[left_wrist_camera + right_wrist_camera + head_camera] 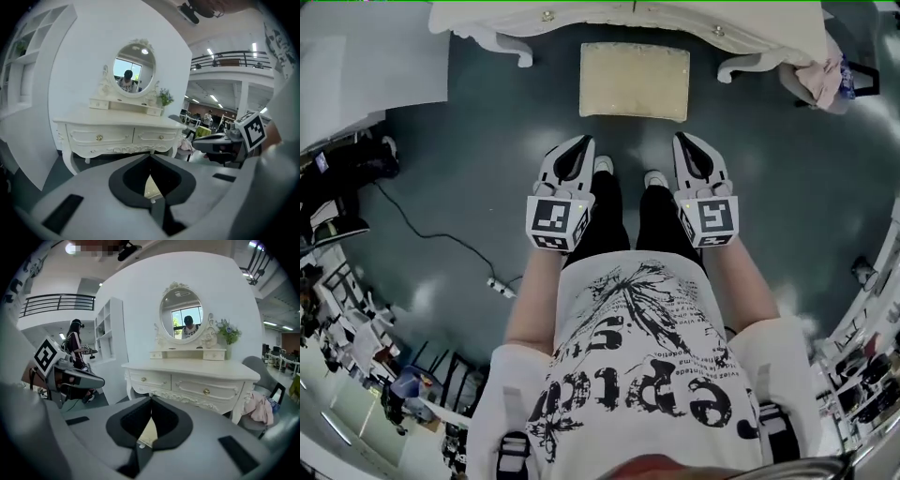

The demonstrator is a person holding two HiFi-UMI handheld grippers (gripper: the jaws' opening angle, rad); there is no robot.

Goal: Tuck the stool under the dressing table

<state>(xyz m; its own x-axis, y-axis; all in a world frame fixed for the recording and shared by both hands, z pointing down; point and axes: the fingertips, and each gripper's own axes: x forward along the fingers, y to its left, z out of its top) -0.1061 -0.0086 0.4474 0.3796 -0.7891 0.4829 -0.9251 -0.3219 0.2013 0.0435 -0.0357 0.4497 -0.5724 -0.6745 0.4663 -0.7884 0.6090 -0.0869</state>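
Standing before the dressing table (628,19), I hold left hand-held gripper (578,143) and right hand-held gripper (687,141) pressed together, empty; the stool (635,80) sits just in front, apparently not yet tucked under.

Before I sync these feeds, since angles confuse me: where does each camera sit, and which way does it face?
Head view: on the person's head, looking down at the stool; shirt, legs, left gripper and right gripper show.
Left gripper view: on the left gripper, facing the dressing table; its shut fingers show.
Right gripper view: likewise on the right gripper.
All share the dressing table.
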